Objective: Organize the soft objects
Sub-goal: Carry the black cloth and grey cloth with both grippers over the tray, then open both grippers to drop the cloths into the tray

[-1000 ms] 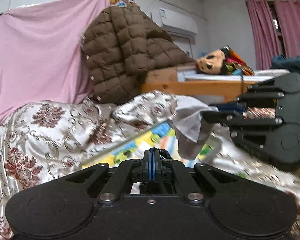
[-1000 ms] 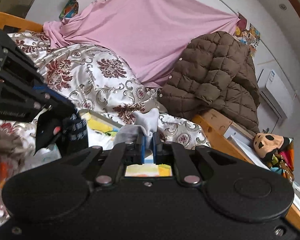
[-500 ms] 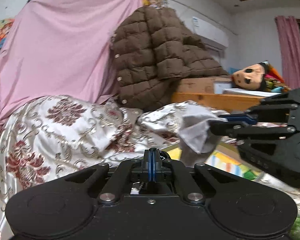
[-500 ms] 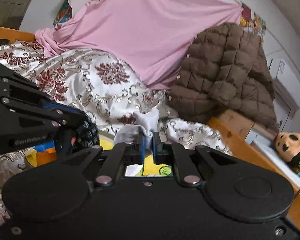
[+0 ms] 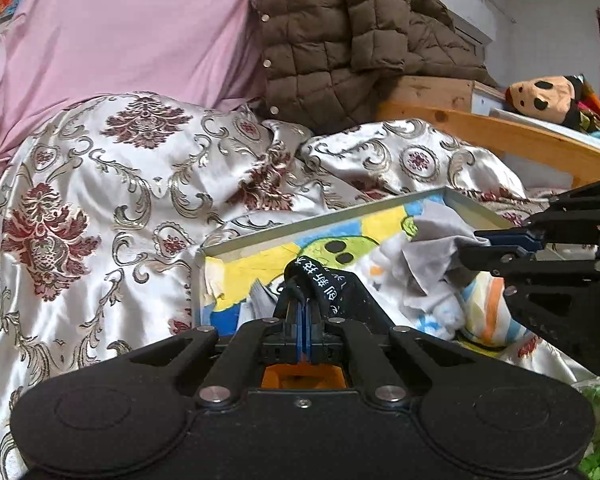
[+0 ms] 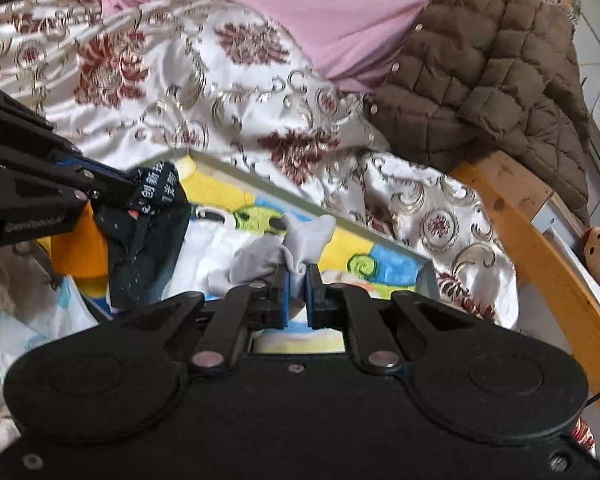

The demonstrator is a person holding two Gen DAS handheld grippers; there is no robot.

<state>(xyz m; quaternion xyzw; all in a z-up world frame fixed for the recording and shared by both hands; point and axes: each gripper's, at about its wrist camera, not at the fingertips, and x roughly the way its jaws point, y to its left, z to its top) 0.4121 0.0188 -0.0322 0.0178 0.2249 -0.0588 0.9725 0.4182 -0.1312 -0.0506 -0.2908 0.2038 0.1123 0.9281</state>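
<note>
My left gripper (image 5: 304, 300) is shut on a black cloth with white characters (image 5: 328, 286); the cloth hangs dark from it in the right wrist view (image 6: 147, 236). My right gripper (image 6: 295, 284) is shut on a grey sock (image 6: 295, 240); the sock also shows in the left wrist view (image 5: 436, 240), held by that gripper (image 5: 480, 246). Both hang over a grey-rimmed box (image 5: 340, 216) with a colourful cartoon lining (image 6: 380, 264) and white cloths inside (image 5: 400, 292).
A floral satin quilt (image 5: 99, 184) surrounds the box. A brown quilted jacket (image 5: 352, 28) and pink sheet (image 5: 119, 28) hang behind. A wooden bed rail (image 6: 540, 248) runs on the right, with a plush toy (image 5: 540, 96) beyond it.
Both grippers have dropped lower with their cloths, from above the bed to just over the open box. The box interior has come into view.
</note>
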